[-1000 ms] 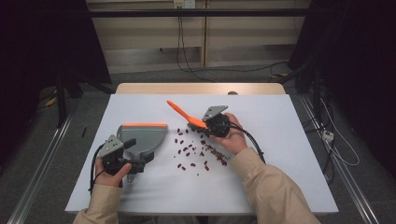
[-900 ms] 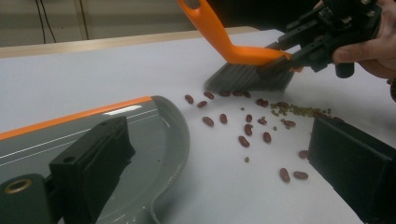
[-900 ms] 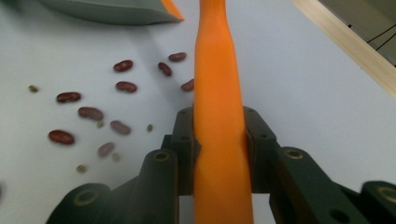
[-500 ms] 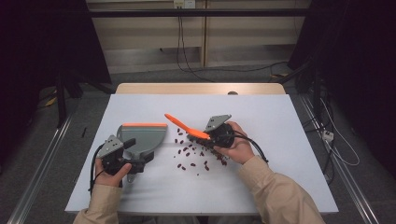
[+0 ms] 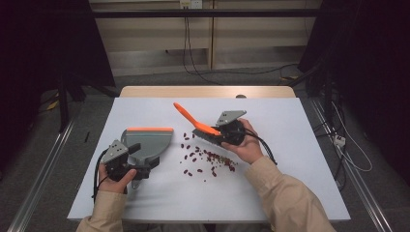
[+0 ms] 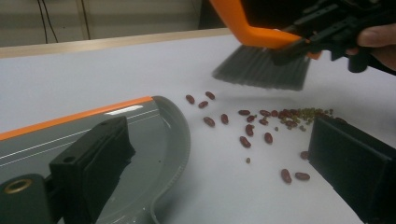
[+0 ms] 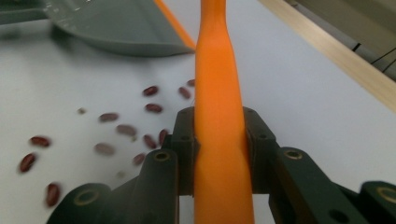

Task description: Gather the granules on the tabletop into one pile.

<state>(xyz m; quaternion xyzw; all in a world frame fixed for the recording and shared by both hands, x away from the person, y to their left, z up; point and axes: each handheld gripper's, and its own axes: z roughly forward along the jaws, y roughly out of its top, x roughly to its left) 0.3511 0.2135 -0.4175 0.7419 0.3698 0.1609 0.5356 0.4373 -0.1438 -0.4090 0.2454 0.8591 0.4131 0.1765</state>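
Observation:
My right gripper (image 5: 218, 134) is shut on an orange hand brush (image 5: 187, 115), its jaws clamped on the handle (image 7: 219, 140). The dark bristles (image 6: 261, 70) hang just above the white table, at the far edge of the beans. Several red-brown beans (image 5: 208, 159) lie scattered between the brush and a grey dustpan with an orange lip (image 5: 147, 140). My left gripper (image 5: 142, 157) rests at the dustpan's handle end. Its jaws stand wide apart in the left gripper view: one over the pan (image 6: 116, 177), the other clear of it above bare table.
The white table (image 5: 290, 183) has a wooden strip (image 5: 203, 92) along its far edge. The floor and dark stands surround it. A few small green beans (image 6: 313, 112) lie mixed in with the red ones.
The brush handle dipped lower half a second ago and has tilted back up. The right hand shifted only slightly. The left hand and the dustpan have stayed still.

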